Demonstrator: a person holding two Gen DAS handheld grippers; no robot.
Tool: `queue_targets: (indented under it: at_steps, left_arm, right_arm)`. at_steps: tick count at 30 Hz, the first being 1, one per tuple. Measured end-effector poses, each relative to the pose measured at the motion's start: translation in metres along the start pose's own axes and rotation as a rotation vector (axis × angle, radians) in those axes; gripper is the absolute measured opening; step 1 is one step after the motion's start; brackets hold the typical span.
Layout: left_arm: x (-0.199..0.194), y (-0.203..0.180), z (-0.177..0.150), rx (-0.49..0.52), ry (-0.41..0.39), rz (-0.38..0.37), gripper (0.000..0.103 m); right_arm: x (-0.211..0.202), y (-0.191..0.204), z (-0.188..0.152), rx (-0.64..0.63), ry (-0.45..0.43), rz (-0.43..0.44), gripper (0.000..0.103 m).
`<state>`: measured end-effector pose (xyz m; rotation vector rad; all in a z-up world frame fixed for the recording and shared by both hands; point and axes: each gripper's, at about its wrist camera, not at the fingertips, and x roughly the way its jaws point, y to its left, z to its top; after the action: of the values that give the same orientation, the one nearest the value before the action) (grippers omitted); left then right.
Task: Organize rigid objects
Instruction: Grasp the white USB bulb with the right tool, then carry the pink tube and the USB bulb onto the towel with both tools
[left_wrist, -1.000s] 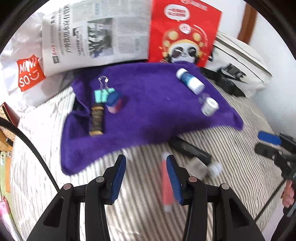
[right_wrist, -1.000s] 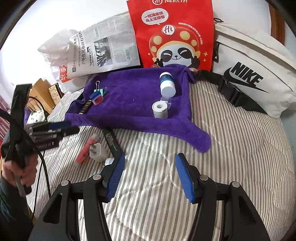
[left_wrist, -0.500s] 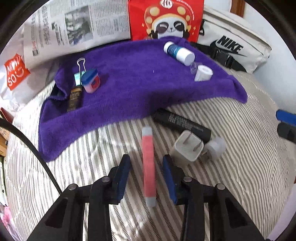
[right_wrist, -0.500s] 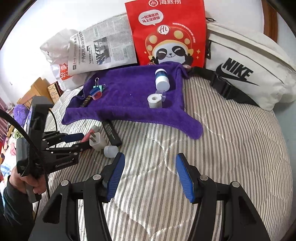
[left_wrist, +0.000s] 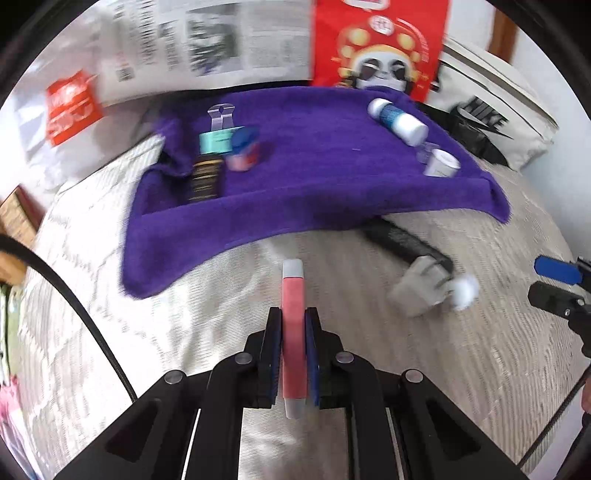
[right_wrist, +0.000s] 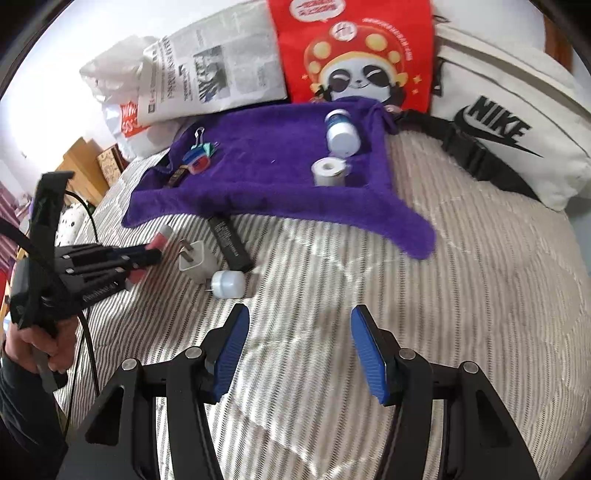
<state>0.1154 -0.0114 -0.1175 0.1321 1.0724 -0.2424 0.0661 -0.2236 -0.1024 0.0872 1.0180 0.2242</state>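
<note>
My left gripper (left_wrist: 293, 314) is shut on a pink tube (left_wrist: 293, 295) with grey ends, just in front of the purple towel (left_wrist: 314, 184); it also shows in the right wrist view (right_wrist: 149, 254). On the striped bed to its right lie a white plug adapter (left_wrist: 421, 288), a black tube (left_wrist: 402, 242) and a small white bottle (right_wrist: 229, 283). On the towel are a binder clip (left_wrist: 218, 136), a blue-capped jar (left_wrist: 243, 149), a dark tube (left_wrist: 205, 177), a white-blue bottle (left_wrist: 397, 118) and a small white jar (left_wrist: 441, 162). My right gripper (right_wrist: 299, 343) is open and empty above the bed.
A newspaper (right_wrist: 210, 77), a red panda bag (right_wrist: 351, 51) and a white Nike bag (right_wrist: 509, 122) line the back behind the towel. A white plastic bag (left_wrist: 62, 110) lies at the back left. A cable (left_wrist: 74, 302) runs along the left.
My left gripper has closed on the pink tube, which lay between its open fingers before. The right gripper has drifted slightly and stays open.
</note>
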Motion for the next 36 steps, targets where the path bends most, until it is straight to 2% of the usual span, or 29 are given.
queue_targets:
  at_steps: [4, 7, 15, 25, 28, 30, 33, 36]
  left_arm:
    - [-0.005, 0.026, -0.011, -0.045, 0.0, 0.033, 0.012]
    - [0.0, 0.035, -0.015, -0.069, 0.005, 0.028, 0.012]
    - [-0.001, 0.038, -0.021, -0.083, -0.019, 0.019, 0.012]
    - [-0.004, 0.044, -0.025, -0.107, -0.036, -0.009, 0.012]
    - [-0.005, 0.045, -0.027, -0.113, -0.039, -0.019, 0.012]
    - [-0.005, 0.046, -0.027, -0.112, -0.041, -0.019, 0.012]
    - [-0.006, 0.045, -0.028, -0.111, -0.044, -0.016, 0.012]
    - [-0.007, 0.044, -0.029, -0.111, -0.049, -0.014, 0.012]
  right_arm:
    - [0.012, 0.021, 0.002, -0.035, 0.012, 0.032, 0.057]
    - [0.02, 0.035, 0.001, -0.056, 0.017, 0.048, 0.057]
    - [0.041, 0.054, -0.001, -0.055, 0.016, 0.014, 0.057]
    - [0.059, 0.072, 0.001, -0.109, -0.029, -0.112, 0.056]
    - [0.061, 0.075, 0.001, -0.119, -0.06, -0.123, 0.049]
    - [0.059, 0.075, 0.001, -0.116, -0.065, -0.106, 0.036]
    - [0.054, 0.069, -0.001, -0.103, -0.058, -0.063, 0.036]
    - [0.046, 0.062, -0.002, -0.104, -0.054, -0.081, 0.036]
